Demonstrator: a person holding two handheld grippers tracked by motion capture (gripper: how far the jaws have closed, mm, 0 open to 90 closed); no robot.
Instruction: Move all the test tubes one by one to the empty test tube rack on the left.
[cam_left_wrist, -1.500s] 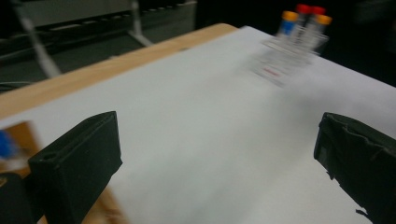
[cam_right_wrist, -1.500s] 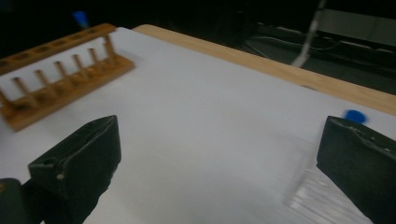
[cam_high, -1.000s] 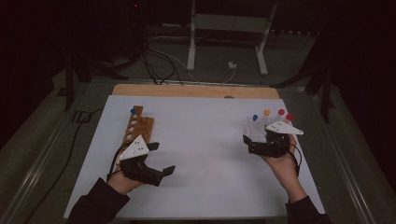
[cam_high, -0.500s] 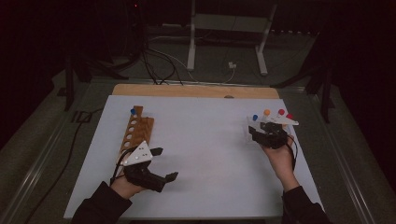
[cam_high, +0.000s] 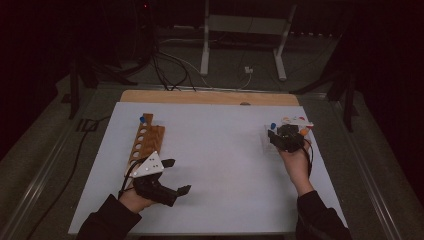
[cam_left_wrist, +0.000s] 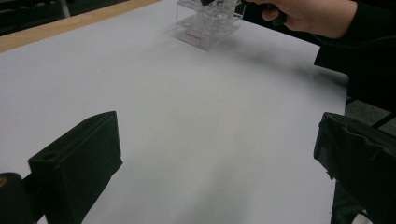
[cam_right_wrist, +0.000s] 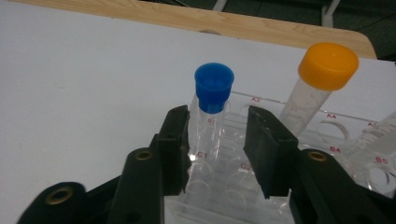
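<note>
Right claw (cam_right_wrist: 217, 140) just closing around blue-capped tube (cam_right_wrist: 212, 100) in clear rack (cam_right_wrist: 327, 140) — pads not pressing yet; left claw (cam_left_wrist: 210, 158) wide open, empty.

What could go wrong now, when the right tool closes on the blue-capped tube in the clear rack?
The right tool, its jaws just closing, straddles the blue-capped tube, but the left jaw looks closer, so the tube may tilt. The clear rack is light and nothing holds it down; it might lift too. The orange-capped tube leans nearby and could be knocked.
</note>
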